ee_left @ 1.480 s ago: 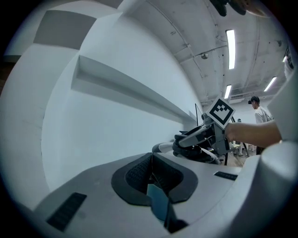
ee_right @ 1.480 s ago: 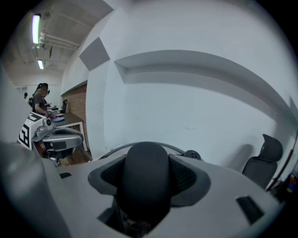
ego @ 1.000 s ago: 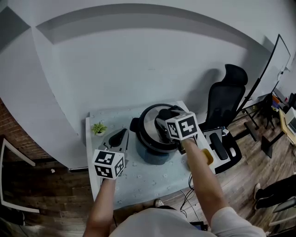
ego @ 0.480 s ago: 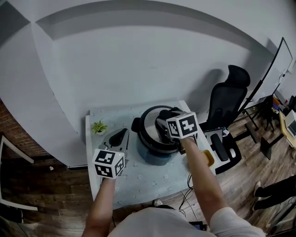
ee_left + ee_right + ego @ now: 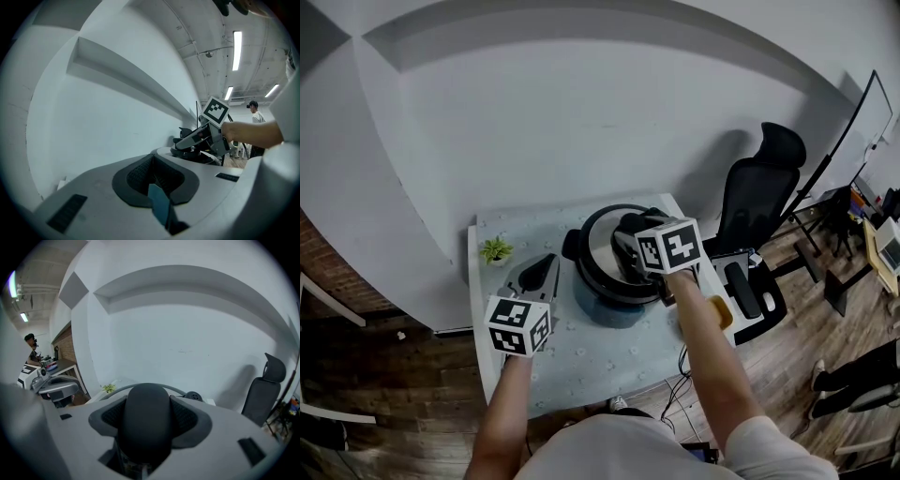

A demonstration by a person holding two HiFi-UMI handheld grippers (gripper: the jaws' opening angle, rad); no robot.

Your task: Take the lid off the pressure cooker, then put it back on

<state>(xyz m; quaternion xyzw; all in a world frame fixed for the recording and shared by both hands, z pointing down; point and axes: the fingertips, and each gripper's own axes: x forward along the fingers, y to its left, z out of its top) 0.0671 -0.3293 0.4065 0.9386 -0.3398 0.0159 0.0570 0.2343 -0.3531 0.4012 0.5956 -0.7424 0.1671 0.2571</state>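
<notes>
Tabletop (image 5: pixel 581 361) carries the pressure cooker (image 5: pixel 602 305) w/ lid (image 5: pixel 598 246) seemingly seated, so contents hidden. R gripper (image 5: pixel 642 246) sits directly over the lid, jaws pinching its black handle (image 5: pixel 143 423), which lies lengthwise along them. L gripper (image 5: pixel 541 269) hangs just left of the cooker, jaws pressed together, empty.

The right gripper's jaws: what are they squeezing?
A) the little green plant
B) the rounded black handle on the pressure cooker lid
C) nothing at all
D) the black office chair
B: in the right gripper view, the right gripper has both jaws pressed against the rounded black handle of the silver pressure cooker lid.
</notes>
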